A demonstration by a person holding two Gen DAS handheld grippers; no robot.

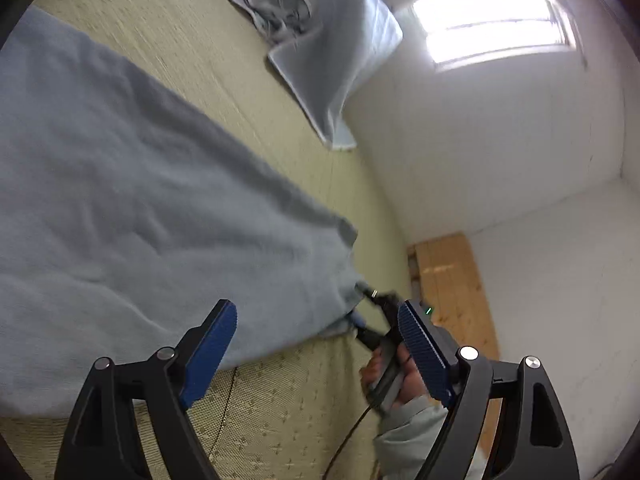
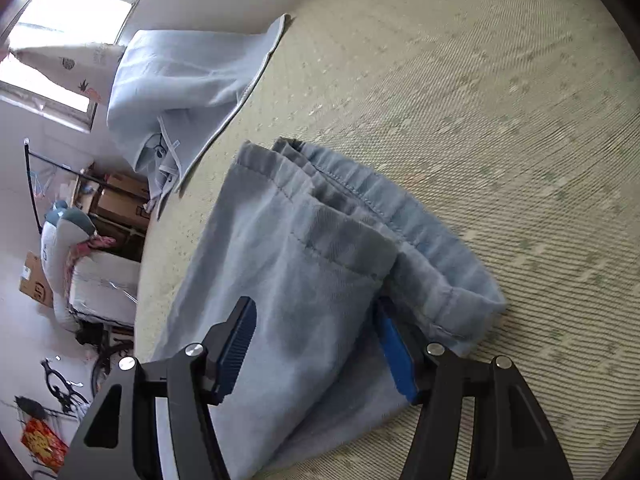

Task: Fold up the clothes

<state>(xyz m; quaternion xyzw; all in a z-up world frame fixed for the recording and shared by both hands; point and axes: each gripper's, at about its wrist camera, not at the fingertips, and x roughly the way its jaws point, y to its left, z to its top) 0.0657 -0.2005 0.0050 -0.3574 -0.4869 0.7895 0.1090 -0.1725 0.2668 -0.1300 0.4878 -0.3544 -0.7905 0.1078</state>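
The trousers (image 2: 304,280) lay flat on the mat (image 2: 500,128), waistband end farthest from the right gripper (image 2: 316,344). A second garment (image 2: 180,80) lay beyond them at the mat's edge, well apart, partly hanging over it.

2 garments (image 2: 304,280) (image 2: 180,80), 2 grippers (image 1: 320,344) (image 2: 316,344), 1 mat (image 2: 500,120).

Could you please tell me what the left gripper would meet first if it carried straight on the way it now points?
Most likely the grey-blue garment spread on the mat. The left gripper has its jaws open with nothing between them, and the cloth's near edge lies just ahead, though depth is hard to judge through the fisheye.
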